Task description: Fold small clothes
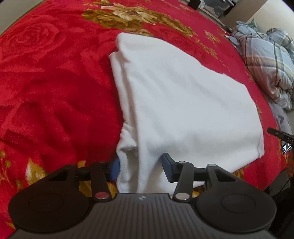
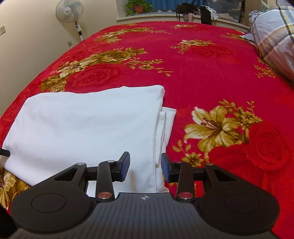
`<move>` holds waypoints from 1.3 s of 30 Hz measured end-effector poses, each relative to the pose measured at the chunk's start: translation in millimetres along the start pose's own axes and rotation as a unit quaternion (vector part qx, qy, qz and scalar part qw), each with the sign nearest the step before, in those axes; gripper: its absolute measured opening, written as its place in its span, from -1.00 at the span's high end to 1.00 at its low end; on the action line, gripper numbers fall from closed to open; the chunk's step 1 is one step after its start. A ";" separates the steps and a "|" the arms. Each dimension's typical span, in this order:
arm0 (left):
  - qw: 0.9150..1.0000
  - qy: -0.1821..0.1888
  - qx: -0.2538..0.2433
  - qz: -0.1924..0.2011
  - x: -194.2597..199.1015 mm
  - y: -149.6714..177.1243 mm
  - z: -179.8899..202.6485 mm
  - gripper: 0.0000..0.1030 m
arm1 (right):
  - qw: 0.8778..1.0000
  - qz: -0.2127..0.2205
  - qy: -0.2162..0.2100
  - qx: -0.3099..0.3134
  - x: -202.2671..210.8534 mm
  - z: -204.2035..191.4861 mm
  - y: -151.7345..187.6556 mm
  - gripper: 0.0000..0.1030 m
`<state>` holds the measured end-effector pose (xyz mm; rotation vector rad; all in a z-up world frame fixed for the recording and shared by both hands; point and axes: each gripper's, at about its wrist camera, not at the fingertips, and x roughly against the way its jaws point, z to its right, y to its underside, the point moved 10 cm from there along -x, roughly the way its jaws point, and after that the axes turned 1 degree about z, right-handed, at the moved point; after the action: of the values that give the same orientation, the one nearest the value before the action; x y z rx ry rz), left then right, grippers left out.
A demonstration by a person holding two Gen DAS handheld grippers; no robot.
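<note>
Left gripper (image 1: 140,170) straddles the near-left corner of the white garment (image 1: 180,103), jaws apart, cloth between but not pinched. Right gripper (image 2: 145,169) likewise spread over the near-right edge, where layered hems show. Garment lies folded over on the red floral blanket (image 2: 202,73), near edge closest to both tools. Judgement: both should bite all layers at the corners evenly before lifting, or the stack will skew. Plaid quilt (image 2: 273,36) heaped right; standing fan (image 2: 69,11), potted plant (image 2: 137,6) beyond.
</note>
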<state>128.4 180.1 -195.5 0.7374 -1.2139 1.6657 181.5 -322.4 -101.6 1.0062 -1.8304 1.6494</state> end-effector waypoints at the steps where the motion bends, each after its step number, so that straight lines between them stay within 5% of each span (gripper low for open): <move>1: 1.000 0.000 0.002 0.001 0.7 0.0 -0.3 0.02 | 1.000 0.001 0.000 0.000 0.2 0.6 -0.2 0.25; 5: 1.000 0.001 0.001 0.006 0.7 -1.6 0.6 0.53 | 1.000 0.001 0.001 0.000 0.3 1.3 -0.1 0.25; 10: 1.000 0.006 -0.009 0.027 13.6 -4.0 11.1 0.82 | 1.000 0.004 0.003 -0.008 1.7 4.0 -3.6 0.25; 17: 0.995 0.048 0.022 0.085 48.3 -27.6 59.3 0.86 | 0.999 0.030 0.001 -0.029 14.1 12.2 -24.4 0.25; 25: 0.984 0.127 -0.044 0.115 41.2 -62.5 228.7 0.89 | 0.996 0.060 -0.003 -0.064 26.4 31.2 -49.3 0.25; 30: 0.977 0.159 -0.120 0.080 -16.4 -37.2 344.3 0.86 | 0.994 0.078 0.006 -0.077 28.3 44.8 -62.3 0.26; 32: 0.975 0.171 -0.135 0.031 -47.2 -16.2 371.6 0.79 | 0.993 0.076 0.010 -0.089 25.5 52.4 -63.9 0.26; 34: 0.974 0.178 -0.142 0.013 -57.8 -2.8 380.0 0.77 | 0.992 0.074 0.010 -0.099 23.2 58.7 -63.3 0.26; 39: 0.979 0.165 -0.099 0.071 -39.2 -7.7 323.3 0.69 | 0.991 0.059 -0.004 -0.122 15.6 68.7 -56.7 0.25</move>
<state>136.0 -136.2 -117.7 0.2429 -1.1911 1.6718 224.6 -393.2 -65.2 0.8152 -2.0714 1.4427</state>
